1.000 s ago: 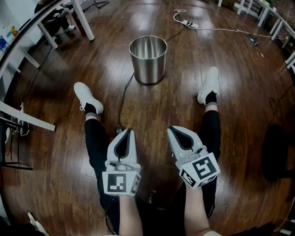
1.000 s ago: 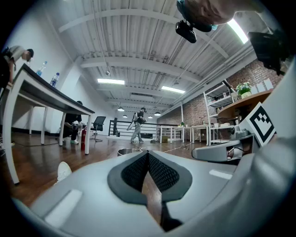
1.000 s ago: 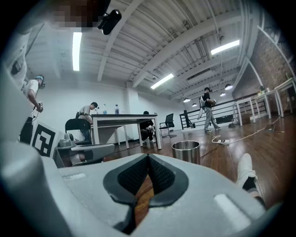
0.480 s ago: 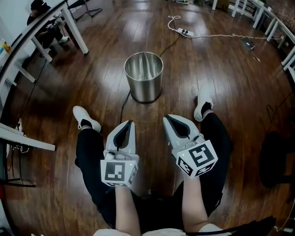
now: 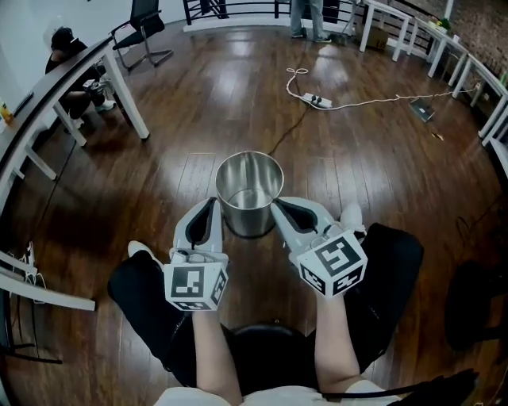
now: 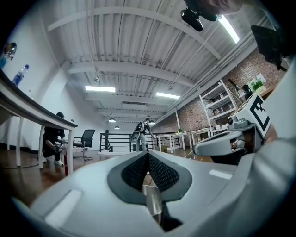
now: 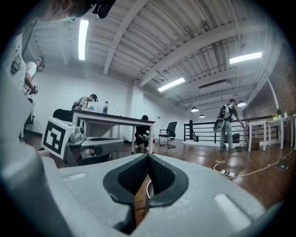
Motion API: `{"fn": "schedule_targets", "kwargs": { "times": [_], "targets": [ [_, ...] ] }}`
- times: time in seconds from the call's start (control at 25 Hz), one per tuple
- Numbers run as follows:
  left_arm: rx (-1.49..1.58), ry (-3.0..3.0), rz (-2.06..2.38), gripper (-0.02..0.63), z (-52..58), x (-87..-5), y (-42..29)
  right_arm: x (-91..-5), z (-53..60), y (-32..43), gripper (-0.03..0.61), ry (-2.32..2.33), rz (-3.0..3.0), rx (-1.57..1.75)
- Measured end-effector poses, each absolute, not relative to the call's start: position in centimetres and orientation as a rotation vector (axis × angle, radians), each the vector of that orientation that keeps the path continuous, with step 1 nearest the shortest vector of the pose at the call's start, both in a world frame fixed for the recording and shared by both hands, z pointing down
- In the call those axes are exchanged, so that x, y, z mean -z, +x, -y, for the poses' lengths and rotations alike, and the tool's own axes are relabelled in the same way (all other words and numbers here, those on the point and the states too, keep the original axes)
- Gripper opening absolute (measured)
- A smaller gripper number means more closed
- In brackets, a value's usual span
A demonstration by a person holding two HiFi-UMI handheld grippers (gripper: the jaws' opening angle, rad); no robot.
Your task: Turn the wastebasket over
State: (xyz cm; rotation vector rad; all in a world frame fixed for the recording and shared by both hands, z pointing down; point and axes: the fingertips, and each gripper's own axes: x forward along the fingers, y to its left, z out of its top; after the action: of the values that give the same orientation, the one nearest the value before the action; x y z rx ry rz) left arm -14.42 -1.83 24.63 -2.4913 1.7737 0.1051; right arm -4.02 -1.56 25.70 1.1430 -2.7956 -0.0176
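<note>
The right hand-held gripper (image 5: 276, 207) hides part of the wastebasket (image 5: 248, 186).

Floor (image 5: 381, 166): dark wood planks, across the frame.
Power strip (image 5: 317, 100): upper right of centre, white cable trailing right.
Office chair (image 5: 146, 17): upper left, near white table (image 5: 126, 95).

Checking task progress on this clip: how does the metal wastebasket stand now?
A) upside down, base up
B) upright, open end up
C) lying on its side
B: in the head view the wastebasket stands on the wooden floor with its round rim up and its shiny inside showing.
</note>
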Motion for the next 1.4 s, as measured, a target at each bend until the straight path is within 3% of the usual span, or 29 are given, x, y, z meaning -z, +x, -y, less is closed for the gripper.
{"fn": "schedule_targets", "kwargs": {
  "times": [0.44, 0.64, 0.84, 0.92, 1.0, 1.2, 1.28, 1.32, 1.4],
  "targets": [
    [-0.103, -2.439, -1.883, 0.017, 17.7, -24.9, -18.2, -28.9, 16.0, -9.1, -0.004, 0.791, 2.61, 0.149],
    [-0.028, -2.355, -1.977, 0.061, 21.5, -27.2, -20.9, -34.3, 19.3, -12.3, 0.142, 0.529, 2.544, 0.099],
    [-0.021, -2.347, -2.055, 0.262, 23.0, -29.8, -23.0, -40.4, 19.5, -16.0, 0.298, 0.296, 2.481, -0.045],
    [0.004, -2.325, -2.105, 0.301, 23.4, -31.0, -24.1, -43.0, 18.7, -17.5, 0.336, 0.232, 2.444, -0.135],
    [0.033, -2.299, -2.161, 0.333, 23.8, -32.2, -25.3, -45.5, 17.8, -18.9, 0.336, 0.174, 2.392, -0.206],
    [0.104, -2.24, -2.28, 0.337, 24.1, -34.4, -27.4, -51.1, 15.1, -20.9, 0.33, 0.043, 2.213, -0.249],
    [0.113, -2.218, -2.322, 0.325, 24.0, -35.0, -28.0, -52.4, 15.0, -21.1, 0.26, 0.029, 2.164, -0.178],
    [0.109, -2.203, -2.345, 0.314, 24.0, -35.2, -28.4, -52.7, 15.2, -21.1, 0.16, 0.029, 2.148, -0.15],
    [0.083, -2.173, -2.394, 0.299, 24.1, -35.7, -29.4, -52.6, 15.8, -21.3, 0.147, 0.019, 2.134, -0.147]
  ]
}}
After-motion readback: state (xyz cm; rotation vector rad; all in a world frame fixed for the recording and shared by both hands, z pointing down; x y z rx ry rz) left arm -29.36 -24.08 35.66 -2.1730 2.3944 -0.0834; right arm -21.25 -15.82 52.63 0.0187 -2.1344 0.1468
